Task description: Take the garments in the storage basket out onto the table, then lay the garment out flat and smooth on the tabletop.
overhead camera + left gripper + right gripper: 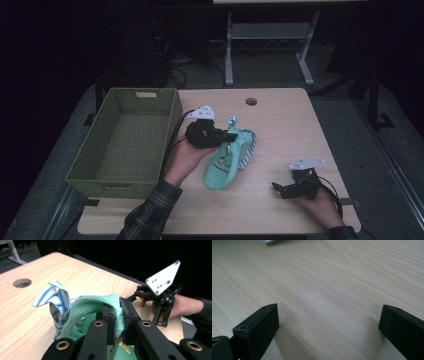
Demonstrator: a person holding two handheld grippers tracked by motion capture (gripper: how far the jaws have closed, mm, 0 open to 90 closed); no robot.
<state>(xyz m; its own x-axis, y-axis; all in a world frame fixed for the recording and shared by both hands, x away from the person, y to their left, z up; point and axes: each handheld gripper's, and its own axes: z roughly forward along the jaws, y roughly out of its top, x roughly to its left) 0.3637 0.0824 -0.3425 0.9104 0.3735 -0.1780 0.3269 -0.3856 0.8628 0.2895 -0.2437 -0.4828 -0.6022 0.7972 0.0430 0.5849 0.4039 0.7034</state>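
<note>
Left gripper point(117, 315) pinches green cloth point(85, 312); right gripper point(327, 322) gapes.

Mint-green cloth point(226, 167), blue-white striped cloth point(55, 298), olive woven basket point(125, 140).

Room's sitting pretty dark, with most of the light falling on the light wood-grain table point(285, 120). A round cable hole point(251, 102) is showing near the table's far edge. Past that far edge, a second desk's pale metal legs point(229, 55) are standing on grey floor point(345, 115), with a tangle of black cables point(175, 62) lying to their left. Everything behind that desk is fading into black, so walls are anyone's guess.
</note>
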